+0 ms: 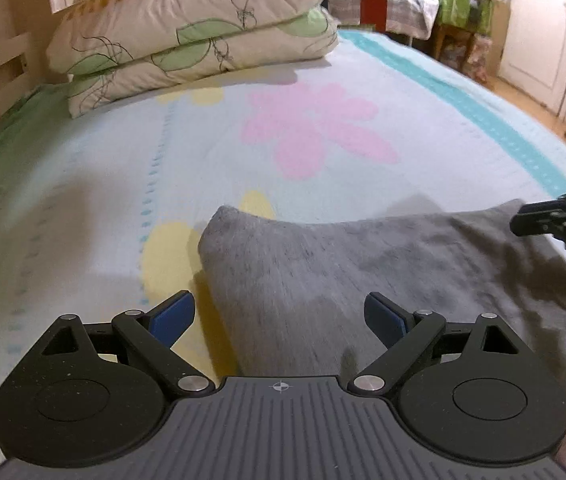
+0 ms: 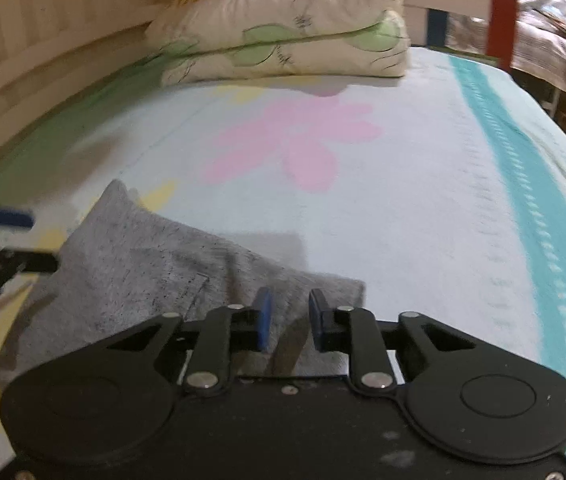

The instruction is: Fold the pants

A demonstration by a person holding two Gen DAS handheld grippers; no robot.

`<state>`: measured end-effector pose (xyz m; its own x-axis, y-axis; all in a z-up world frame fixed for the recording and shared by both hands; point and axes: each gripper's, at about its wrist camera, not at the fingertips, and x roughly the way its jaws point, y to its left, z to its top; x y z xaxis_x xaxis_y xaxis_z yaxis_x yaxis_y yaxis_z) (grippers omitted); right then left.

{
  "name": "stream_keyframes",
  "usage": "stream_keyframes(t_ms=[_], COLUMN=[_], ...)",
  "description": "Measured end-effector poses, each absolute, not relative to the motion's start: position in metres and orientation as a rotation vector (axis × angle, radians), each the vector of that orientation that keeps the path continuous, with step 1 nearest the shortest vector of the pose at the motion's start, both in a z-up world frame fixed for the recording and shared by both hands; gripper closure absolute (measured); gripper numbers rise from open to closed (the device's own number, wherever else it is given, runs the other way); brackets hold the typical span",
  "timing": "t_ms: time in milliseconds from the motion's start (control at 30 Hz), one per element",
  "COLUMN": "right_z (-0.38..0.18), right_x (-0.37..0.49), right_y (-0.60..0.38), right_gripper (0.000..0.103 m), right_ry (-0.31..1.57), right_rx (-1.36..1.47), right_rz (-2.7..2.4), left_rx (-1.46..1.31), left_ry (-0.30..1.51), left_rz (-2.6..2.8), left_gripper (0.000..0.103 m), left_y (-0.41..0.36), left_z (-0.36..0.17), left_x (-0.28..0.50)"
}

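**A:** Where are the pants?

**B:** The grey pants (image 1: 323, 268) lie in a bunched, folded heap on the bed (image 1: 83, 208), at the near end of the pale blue bedspread, partly over a yellow flower print. In the right wrist view the same grey pants (image 2: 131, 264) run from the lower left toward the centre, with one corner sticking up near a yellow patch.

**A:** And the left claw?

**B:** The left claw (image 1: 281, 316) is released. Its blue pads (image 1: 173, 316) stand wide apart, with the near edge of the fabric lying between and below them; nothing is pinched. From the right wrist view it shows as a blurred black shape with a blue pad at the far left, just beside the pants' left edge (image 2: 3, 236).

**A:** The right one?

**B:** The right claw (image 2: 287, 318) has its blue pads (image 2: 264, 318) set close together with a narrow gap, over the right end of the heap. Fabric shows in that gap, but I cannot tell whether the pads actually pinch it. In the left wrist view its black tip (image 1: 555, 220) sits at the heap's far right corner.

**A:** Anything else on the bed?

**B:** Two stacked floral pillows (image 1: 191, 36) at the far end, well apart from the pants, and a big pink flower print (image 1: 315, 132) between them and the heap.
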<state>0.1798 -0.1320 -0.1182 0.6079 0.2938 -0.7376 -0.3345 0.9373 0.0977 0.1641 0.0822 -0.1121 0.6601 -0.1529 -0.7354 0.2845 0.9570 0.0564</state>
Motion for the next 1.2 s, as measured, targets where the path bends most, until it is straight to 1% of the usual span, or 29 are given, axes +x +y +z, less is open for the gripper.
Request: stream_keyframes(t_ms=[67,133,200,300,400,433,467,533,600,667,733,967,1067,1200], right_z=[-0.128,-0.138,-0.145,-0.144,-0.148,-0.149,-0.149,-0.15,-0.149,-0.149,-0.15,-0.157,-0.166,-0.168], right_x=[0.19,0.196,0.202,0.2,0.194,0.193,0.192,0.188,0.187,0.183,0.182,0.171,0.159,0.143], right_y=[-0.127,-0.123,-0.117,-0.124,-0.131,-0.133,-0.135,-0.138,-0.142,-0.144,-0.148,-0.175,-0.178,-0.18], right_gripper=[0.081,0.081,0.08,0.079,0.078,0.077,0.072,0.069,0.064,0.054,0.049,0.044,0.043,0.042], right_ry=[0.866,0.894,0.904,0.898,0.884,0.879,0.878,0.873,0.87,0.874,0.893,0.974,1.024,1.009], right_rx=[-0.077,-0.092,-0.105,-0.112,-0.071,-0.063,-0.057,-0.033,-0.019,-0.013,0.022,0.246,0.294,0.323], right_rz=[0.355,0.348,0.36,0.374,0.375,0.37,0.363,0.349,0.331,0.31,0.292,0.249,0.26,0.27], left_rx=[0.196,0.231,0.186,0.079,0.085,0.087,0.082,0.061,0.033,0.017,0.007,-0.038,-0.057,-0.09], left_ry=[0.842,0.871,0.902,0.937,0.928,0.928,0.931,0.941,0.953,0.965,0.976,0.993,1.0,1.01], left_rz=[-0.227,-0.206,-0.218,-0.206,-0.219,-0.219,-0.219,-0.215,-0.211,-0.222,-0.235,-0.242,-0.24,-0.246], left_gripper=[0.011,0.008,0.006,0.0,0.0,0.0,0.0,0.0,0.001,0.001,0.001,0.0,0.0,0.001], left_y=[0.078,0.078,0.085,0.098,0.101,0.101,0.102,0.106,0.108,0.104,0.104,0.103,0.104,0.107], left_z=[-0.125,-0.14,-0.149,-0.156,-0.157,-0.157,-0.156,-0.153,-0.15,-0.149,-0.15,-0.152,-0.153,-0.155], left_x=[0.178,0.186,0.19,0.193,0.192,0.191,0.191,0.188,0.189,0.185,0.174,0.134,0.13,0.132])
